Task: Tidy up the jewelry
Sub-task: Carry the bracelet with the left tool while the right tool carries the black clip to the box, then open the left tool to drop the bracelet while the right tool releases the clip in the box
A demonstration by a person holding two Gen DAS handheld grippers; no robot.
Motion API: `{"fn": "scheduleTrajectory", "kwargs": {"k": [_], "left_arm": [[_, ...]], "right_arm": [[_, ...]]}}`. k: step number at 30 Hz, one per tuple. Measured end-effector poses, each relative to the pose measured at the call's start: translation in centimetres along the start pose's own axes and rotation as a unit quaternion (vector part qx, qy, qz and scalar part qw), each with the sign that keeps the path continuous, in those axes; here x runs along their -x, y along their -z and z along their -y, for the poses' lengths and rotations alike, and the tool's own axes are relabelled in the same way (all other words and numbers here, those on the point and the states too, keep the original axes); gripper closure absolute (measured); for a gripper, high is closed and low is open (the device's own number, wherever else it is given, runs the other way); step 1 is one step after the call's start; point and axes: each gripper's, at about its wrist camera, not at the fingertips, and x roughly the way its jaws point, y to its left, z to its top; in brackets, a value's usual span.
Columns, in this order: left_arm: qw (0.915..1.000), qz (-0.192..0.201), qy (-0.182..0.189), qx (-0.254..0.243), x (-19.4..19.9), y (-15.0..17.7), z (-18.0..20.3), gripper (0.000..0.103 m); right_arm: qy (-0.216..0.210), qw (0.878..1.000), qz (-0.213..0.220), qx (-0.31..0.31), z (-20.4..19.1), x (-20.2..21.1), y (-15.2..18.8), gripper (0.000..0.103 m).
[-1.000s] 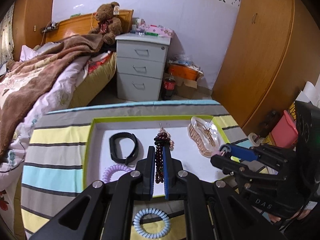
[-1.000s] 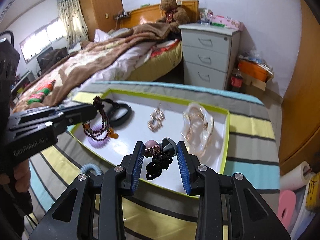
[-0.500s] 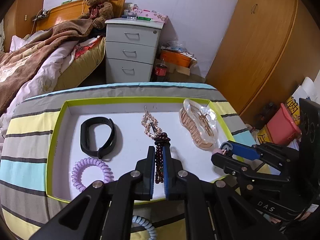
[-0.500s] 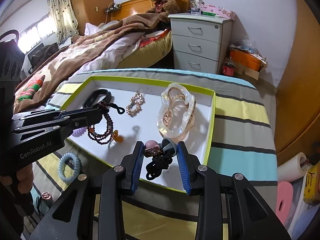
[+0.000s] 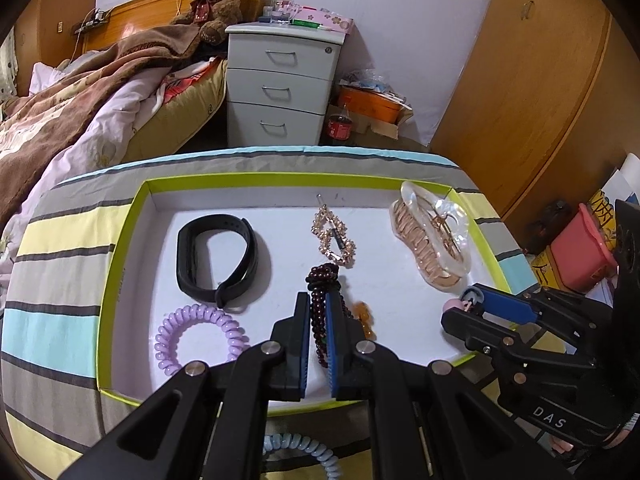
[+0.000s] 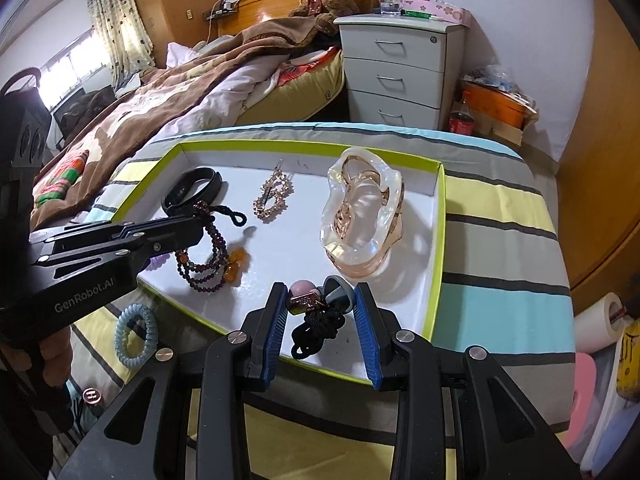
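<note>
A white tray with a green rim (image 5: 120, 256) (image 6: 439, 208) lies on the striped table. My left gripper (image 5: 318, 300) (image 6: 198, 226) is shut on a dark red bead bracelet (image 5: 324, 280) (image 6: 204, 258), which hangs over the tray's middle. My right gripper (image 6: 320, 292) (image 5: 466, 300) is shut on a black hair tie with pink and grey balls (image 6: 316, 312) over the tray's near right part. In the tray lie a black wristband (image 5: 218, 256), a purple coil hair tie (image 5: 192, 336), a gold hair clip (image 5: 334, 236) and a clear bag of gold jewelry (image 5: 432, 240) (image 6: 362, 216).
A light blue coil hair tie (image 6: 136, 334) (image 5: 304, 448) and a small rose-gold ring (image 6: 91, 396) lie on the cloth in front of the tray. A bed (image 5: 80, 96), a white drawer unit (image 5: 280, 88) and wooden wardrobe doors (image 5: 540, 60) stand behind the table.
My left gripper has carried the bead bracelet forward over the tray and lower. My right gripper has moved over the tray's near right part, still holding the hair tie.
</note>
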Motion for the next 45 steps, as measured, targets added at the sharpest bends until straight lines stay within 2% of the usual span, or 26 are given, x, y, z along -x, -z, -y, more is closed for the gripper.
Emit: {"fn": "scheduleTrajectory", "kwargs": {"k": [21,23,25,29,30,33,36,45], "left_arm": [[0.9996,-0.014,-0.007,0.022,-0.7,0.3,-0.9,0.094],[0.9996,-0.014,-0.006,0.025,-0.5,0.3,-1.1,0.089],[0.9996,-0.011,-0.005,0.027,-0.3,0.3,-1.2,0.076],[0.9995,-0.006,-0.003,0.03,0.3,0.3,-1.2,0.073],[0.9995,-0.005,-0.003,0.03,0.4,0.3,-1.2,0.069],[0.9996,-0.001,0.001,0.03,1.1,0.4,-1.0,0.064],[0.9996,0.004,0.002,0.028,1.8,0.5,-0.8,0.062],[0.9993,0.024,-0.005,0.027,4.7,1.4,-0.7,0.048]], "right_arm": [[0.001,1.0,-0.005,-0.006,0.2,-0.4,0.1,0.068],[0.0,1.0,-0.004,-0.008,0.2,-0.4,0.1,0.068],[0.0,1.0,-0.003,-0.012,0.3,-0.3,0.2,0.068],[-0.005,1.0,-0.001,-0.022,0.6,-0.1,0.3,0.067],[-0.005,1.0,0.0,-0.022,0.6,0.0,0.4,0.066],[-0.006,1.0,0.002,-0.025,0.6,0.2,0.5,0.059],[-0.005,1.0,0.006,-0.027,0.6,0.6,0.5,0.059],[-0.009,0.999,0.027,-0.036,0.0,2.7,0.9,0.059]]}}
